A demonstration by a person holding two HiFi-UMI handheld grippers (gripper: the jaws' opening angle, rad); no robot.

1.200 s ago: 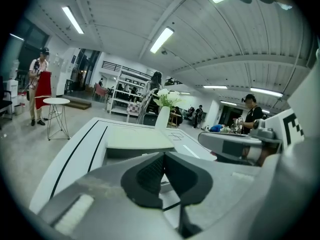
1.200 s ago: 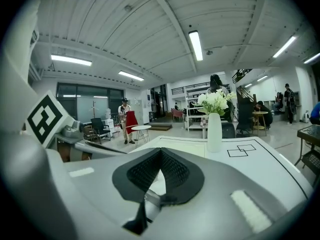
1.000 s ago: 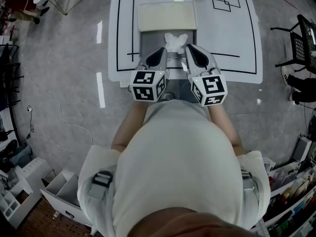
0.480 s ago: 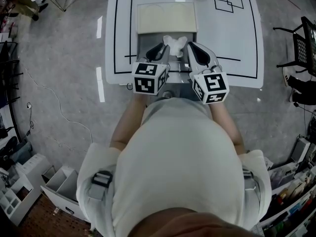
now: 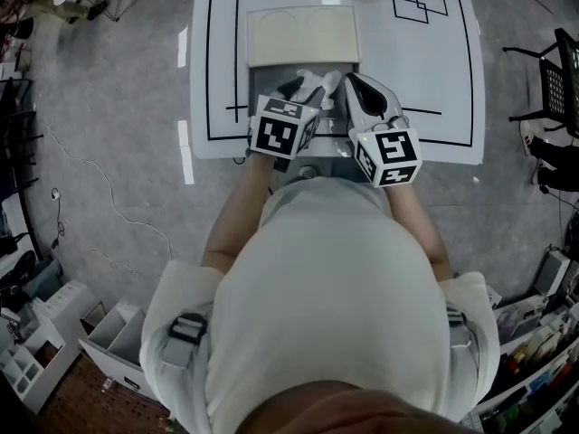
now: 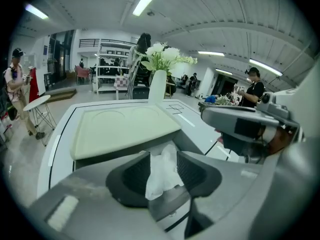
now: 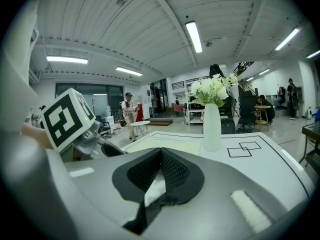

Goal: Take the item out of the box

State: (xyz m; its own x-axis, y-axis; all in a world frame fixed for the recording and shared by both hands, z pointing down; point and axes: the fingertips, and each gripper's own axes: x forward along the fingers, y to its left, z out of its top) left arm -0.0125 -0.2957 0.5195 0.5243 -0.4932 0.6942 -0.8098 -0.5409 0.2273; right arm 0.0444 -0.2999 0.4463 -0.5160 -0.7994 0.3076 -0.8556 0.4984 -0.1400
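Note:
A grey box [image 5: 262, 81] stands on the white table [image 5: 425, 70], its cream lid [image 5: 303, 34] folded back. A crumpled white item [image 5: 326, 81] sticks up from the box between both grippers. My left gripper [image 5: 304, 89] is tilted in over the box. In the left gripper view its jaws are opening, and the white item [image 6: 162, 176] hangs loose between the dark pads [image 6: 136, 171]. My right gripper [image 5: 352, 83] sits just right of it. In the right gripper view, the right gripper [image 7: 160, 155] has its tips together with the white item [image 7: 155, 191] pinched lower between the pads.
A white vase of flowers [image 7: 211, 126] stands at the far side of the table, near black outlined squares [image 7: 244, 149]. A black chair [image 5: 552, 70] is at the right, shelves and bins lie behind me, and people stand in the hall beyond.
The left gripper has moved forward and tipped in over the box beside the white item. The right gripper has barely moved.

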